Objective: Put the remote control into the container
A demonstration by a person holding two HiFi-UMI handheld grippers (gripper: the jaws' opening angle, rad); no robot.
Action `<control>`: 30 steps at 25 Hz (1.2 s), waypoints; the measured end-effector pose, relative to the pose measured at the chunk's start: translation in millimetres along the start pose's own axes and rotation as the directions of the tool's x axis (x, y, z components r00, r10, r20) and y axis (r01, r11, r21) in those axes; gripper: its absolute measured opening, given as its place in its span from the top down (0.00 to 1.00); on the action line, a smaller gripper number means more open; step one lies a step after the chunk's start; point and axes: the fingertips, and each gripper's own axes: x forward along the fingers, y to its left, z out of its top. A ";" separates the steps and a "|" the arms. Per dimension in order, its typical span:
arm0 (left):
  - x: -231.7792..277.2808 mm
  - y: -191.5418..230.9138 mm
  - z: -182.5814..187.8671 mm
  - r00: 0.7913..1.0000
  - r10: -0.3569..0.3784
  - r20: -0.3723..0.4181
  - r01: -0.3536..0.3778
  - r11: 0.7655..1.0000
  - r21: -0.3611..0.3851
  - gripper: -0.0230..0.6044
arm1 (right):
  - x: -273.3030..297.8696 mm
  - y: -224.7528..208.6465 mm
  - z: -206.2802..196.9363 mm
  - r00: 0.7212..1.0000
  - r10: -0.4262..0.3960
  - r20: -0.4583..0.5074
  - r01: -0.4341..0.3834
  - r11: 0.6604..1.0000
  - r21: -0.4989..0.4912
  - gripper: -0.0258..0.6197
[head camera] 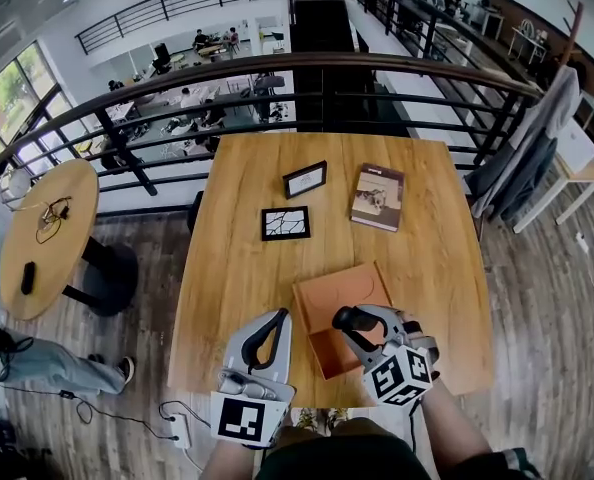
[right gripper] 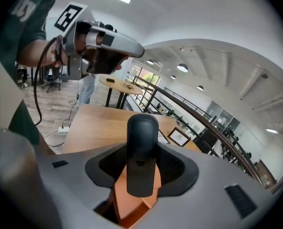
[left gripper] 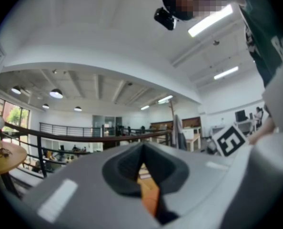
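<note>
Gripping the remote control (head camera: 346, 318) in the right gripper (head camera: 361, 330): squeezing its black body from both sides with the fingers (right gripper: 175, 168), spread to its width, and letting the rounded end poke out past the tips. Holding it right over the container (head camera: 349, 290) (an orange-brown box, open on top) at the 6 o'clock edge of the worktop (head camera: 227, 268). Not down inside yet, and no telling whether it touches the rim.

Keeping the left gripper (head camera: 277, 318) at 8 o'clock of the box, just off its side. Closed tip to tip there, on nothing, with only a slit behind the tips showing a sliver of orange.

Spotting a small black picture frame (head camera: 285, 223) at 12 o'clock from the box, and a second frame (head camera: 305, 179) just beyond it. Finding a book (head camera: 378, 197) at 1 o'clock, lying flat. Catching a round side table (head camera: 47, 228) out at 9 o'clock, well apart from the worktop.
</note>
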 end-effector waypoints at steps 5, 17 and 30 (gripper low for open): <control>-0.5 1.0 -4.6 1.000 0.003 -0.007 -0.003 1.000 -0.009 0.96 | 25.3 21.8 -26.3 0.989 0.107 -0.105 -0.115 0.991 -0.075 0.65; -10.2 12.4 -14.7 0.999 0.030 -0.027 -0.030 0.999 -0.014 0.96 | 67.4 76.0 -85.7 0.891 0.303 -0.337 -0.353 0.930 -0.099 0.65; -23.6 30.3 -25.3 0.997 0.067 -0.050 -0.067 0.998 -0.005 0.96 | 96.3 114.4 -134.3 0.792 0.389 -0.471 -0.484 0.870 -0.096 0.65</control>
